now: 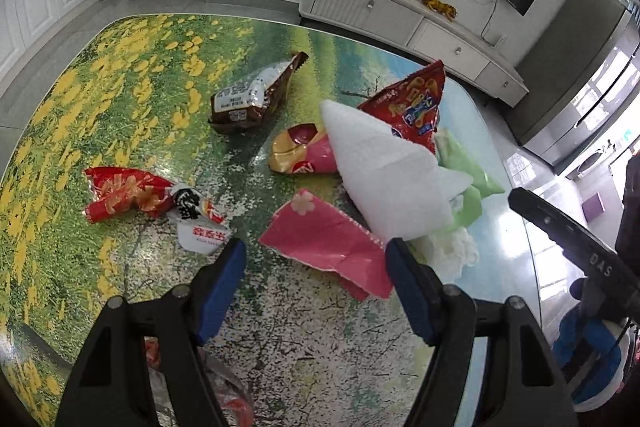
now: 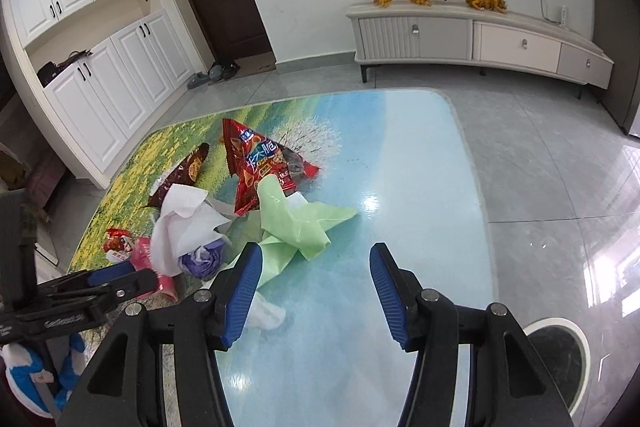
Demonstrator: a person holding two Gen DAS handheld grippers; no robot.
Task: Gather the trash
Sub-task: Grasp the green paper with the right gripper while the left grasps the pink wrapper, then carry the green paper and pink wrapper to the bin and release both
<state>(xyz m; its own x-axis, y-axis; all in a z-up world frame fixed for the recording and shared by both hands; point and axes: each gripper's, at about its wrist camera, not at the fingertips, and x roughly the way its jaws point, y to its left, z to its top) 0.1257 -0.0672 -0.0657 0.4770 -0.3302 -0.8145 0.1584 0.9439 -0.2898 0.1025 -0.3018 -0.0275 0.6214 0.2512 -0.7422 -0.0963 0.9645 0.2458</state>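
A living-room table [image 1: 120,75] with a printed meadow top carries scattered trash. The left gripper [image 1: 312,259], fingers spread and empty, hangs over the pink paper wrapper [image 1: 328,239]; the right gripper [image 2: 316,267] is likewise spread near the green plastic bag [image 2: 296,223]. Pinching a raised fold should grip better than flat paper.

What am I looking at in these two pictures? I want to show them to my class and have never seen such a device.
A person holds a two-finger gripper in each hand; a fisheye camera on each looks forward along its blue-padded fingers. One picture comes from the left gripper, the other from the right gripper. Both are open and hold nothing. On the table, printed with a flower landscape, lies trash: a red chip bag, a brown wrapper, a pink wrapper, white foam sheet, a green plastic bag and a red-and-white wrapper. The left gripper hovers nearest the pink wrapper.
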